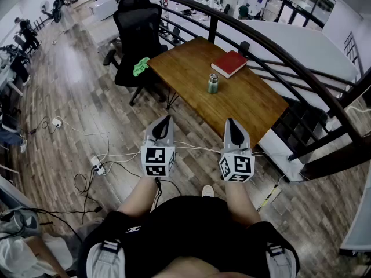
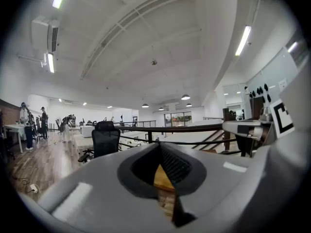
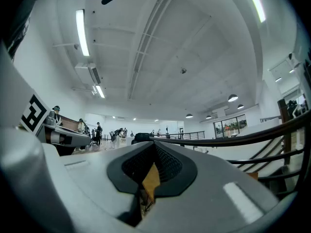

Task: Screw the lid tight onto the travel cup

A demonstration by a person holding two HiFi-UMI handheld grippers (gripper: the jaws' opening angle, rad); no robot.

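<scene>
On the far table [image 1: 243, 106] stand one cup [image 1: 213, 83] and one red book [image 1: 229, 63]; two grippers, left [image 1: 163, 127] and right [image 1: 234, 131], are closed and empty, near.

No words, numbers or brand names are showing clearly enough to read. The left gripper [image 1: 168, 120] and right gripper [image 1: 231, 123] are each carrying a marker cube [image 1: 157, 161] with black-and-white square patterns, not letters. A small white logo [image 1: 134, 229] on the person's black top [image 1: 191, 219] is appearing too tiny to read.
</scene>
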